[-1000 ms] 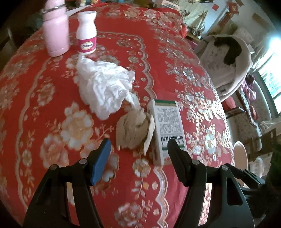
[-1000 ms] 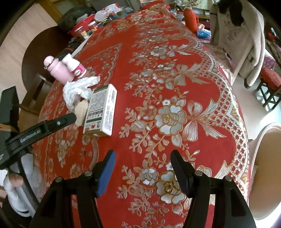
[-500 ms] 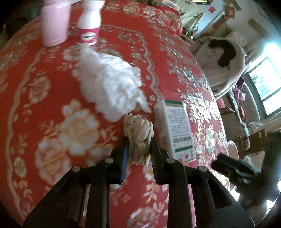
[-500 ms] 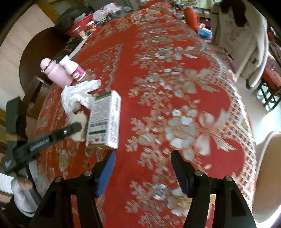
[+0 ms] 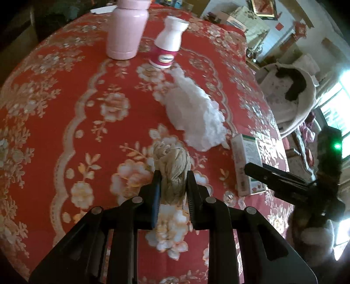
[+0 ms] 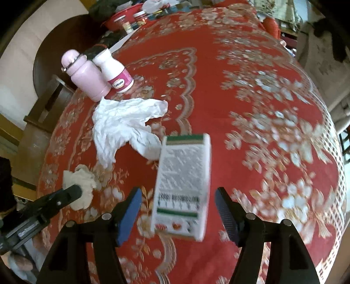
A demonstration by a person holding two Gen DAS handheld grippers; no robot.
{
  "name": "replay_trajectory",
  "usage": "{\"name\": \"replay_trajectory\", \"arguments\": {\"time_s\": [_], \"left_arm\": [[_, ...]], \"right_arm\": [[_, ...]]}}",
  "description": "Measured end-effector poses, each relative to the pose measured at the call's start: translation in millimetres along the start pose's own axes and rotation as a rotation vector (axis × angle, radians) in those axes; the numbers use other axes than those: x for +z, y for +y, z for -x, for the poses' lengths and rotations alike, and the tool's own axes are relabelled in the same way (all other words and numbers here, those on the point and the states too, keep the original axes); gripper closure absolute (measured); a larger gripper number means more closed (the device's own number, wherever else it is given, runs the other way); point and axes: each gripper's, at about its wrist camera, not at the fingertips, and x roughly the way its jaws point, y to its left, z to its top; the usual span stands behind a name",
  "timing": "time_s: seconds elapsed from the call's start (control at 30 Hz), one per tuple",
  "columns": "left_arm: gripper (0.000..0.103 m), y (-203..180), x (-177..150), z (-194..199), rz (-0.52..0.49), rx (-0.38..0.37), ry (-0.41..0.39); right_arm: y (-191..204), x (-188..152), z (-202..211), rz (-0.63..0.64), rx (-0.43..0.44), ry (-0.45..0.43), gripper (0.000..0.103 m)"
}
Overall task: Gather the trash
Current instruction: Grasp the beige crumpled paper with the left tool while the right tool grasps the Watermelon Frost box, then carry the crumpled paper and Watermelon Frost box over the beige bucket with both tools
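Observation:
My left gripper (image 5: 172,187) is shut on a beige crumpled paper wad (image 5: 171,166), squeezed between both pads above the red floral tablecloth (image 5: 65,122). A white crumpled tissue (image 5: 194,115) lies just beyond it. A white and green carton (image 6: 183,185) lies flat between the fingers of my right gripper (image 6: 178,209), whose jaws are opening and stand clear of the carton's sides. In the right wrist view the wad (image 6: 82,181) shows at the left gripper's tip, with the tissue (image 6: 124,126) beyond. The carton (image 5: 247,161) also appears at the right of the left wrist view.
A pink flask (image 5: 126,30) and a white pill bottle with a pink label (image 5: 169,43) stand upright behind the tissue. Clutter and a red bowl (image 6: 122,17) sit at the table's far end. A chair draped with clothes (image 5: 288,96) stands past the table edge.
My left gripper closed on the beige wad and carried it leftward, away from the carton. My right gripper moved in over the carton, which now lies between its fingers.

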Motion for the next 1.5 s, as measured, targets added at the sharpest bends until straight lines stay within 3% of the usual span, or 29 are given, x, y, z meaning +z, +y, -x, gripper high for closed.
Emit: {"name": "replay_trajectory", "arguments": {"time_s": [0.07,0.17,0.7,1.5], "left_arm": [[0.084,3,0,2,-0.003,-0.005,0.001],[0.084,1,-2,4,-0.021,-0.004,0.000],[0.084,-28,-7,-7,-0.074,0.004,0.025],[0.084,-96,-43,-1,-0.184,-0.002,0.018]], "right_arm": [[1,3,-9,-0.003,-0.002,0.023,0.036],[4,3,-8,0.017,-0.023,0.002,0.050],[-24,-12,25,-0.049,0.021,-0.050,0.051],[-46,-65,67,-0.077,0.001,-0.087,0.050]]}}
